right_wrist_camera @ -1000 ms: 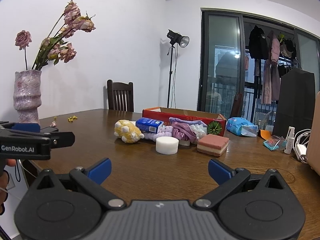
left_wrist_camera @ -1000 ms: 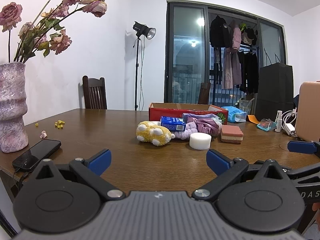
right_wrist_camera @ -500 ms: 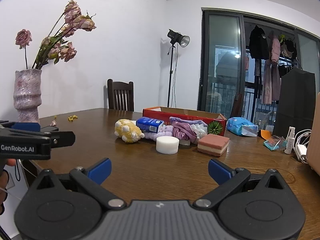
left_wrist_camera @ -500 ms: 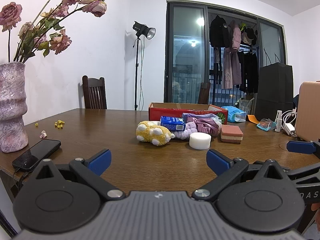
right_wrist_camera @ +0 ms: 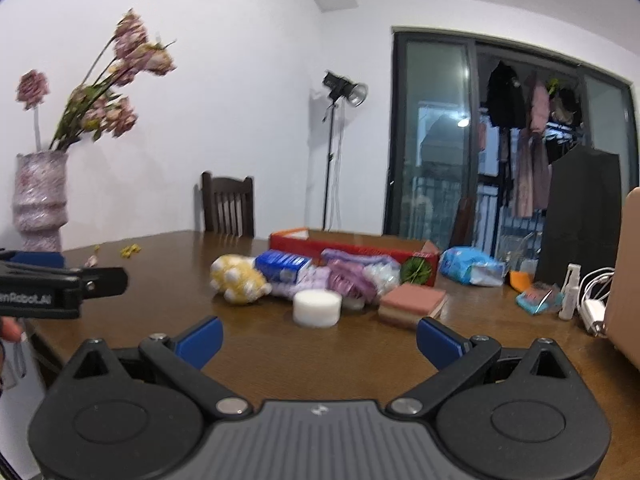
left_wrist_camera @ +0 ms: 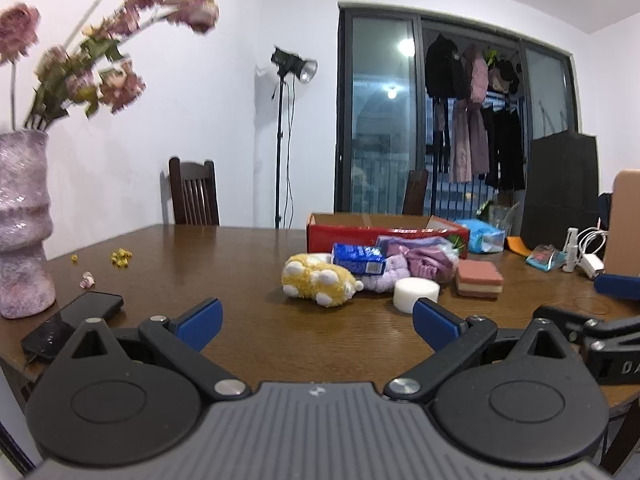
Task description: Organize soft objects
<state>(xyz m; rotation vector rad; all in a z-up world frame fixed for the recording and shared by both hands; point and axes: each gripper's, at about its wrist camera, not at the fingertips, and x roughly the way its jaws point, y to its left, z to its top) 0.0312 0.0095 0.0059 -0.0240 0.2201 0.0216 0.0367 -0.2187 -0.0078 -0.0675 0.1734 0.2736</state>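
A pile of soft things lies mid-table in front of a red cardboard box (left_wrist_camera: 360, 232) (right_wrist_camera: 352, 245). It holds a yellow plush toy (left_wrist_camera: 316, 280) (right_wrist_camera: 239, 280), a blue tissue pack (left_wrist_camera: 358, 261) (right_wrist_camera: 282, 266), purple fabric pieces (left_wrist_camera: 424, 258) (right_wrist_camera: 348, 276), a white round sponge (left_wrist_camera: 415, 293) (right_wrist_camera: 317, 307) and a pink layered sponge (left_wrist_camera: 478, 280) (right_wrist_camera: 412, 304). My left gripper (left_wrist_camera: 316, 324) is open over the near table edge, well short of the pile. My right gripper (right_wrist_camera: 318, 340) is open too, near the white sponge, holding nothing.
A pink vase with dried flowers (left_wrist_camera: 22, 224) (right_wrist_camera: 38, 200) and a black phone (left_wrist_camera: 74, 326) sit at the left. At the right are a blue packet (left_wrist_camera: 484, 236), a small spray bottle (right_wrist_camera: 570, 290), a white charger cable (right_wrist_camera: 596, 300) and a tan case (right_wrist_camera: 626, 280). A chair (left_wrist_camera: 194, 192) stands behind.
Both grippers have moved slightly forward toward the pile, so the objects look a bit nearer and the views are blurred. The jaws stay open and nothing on the table has moved.
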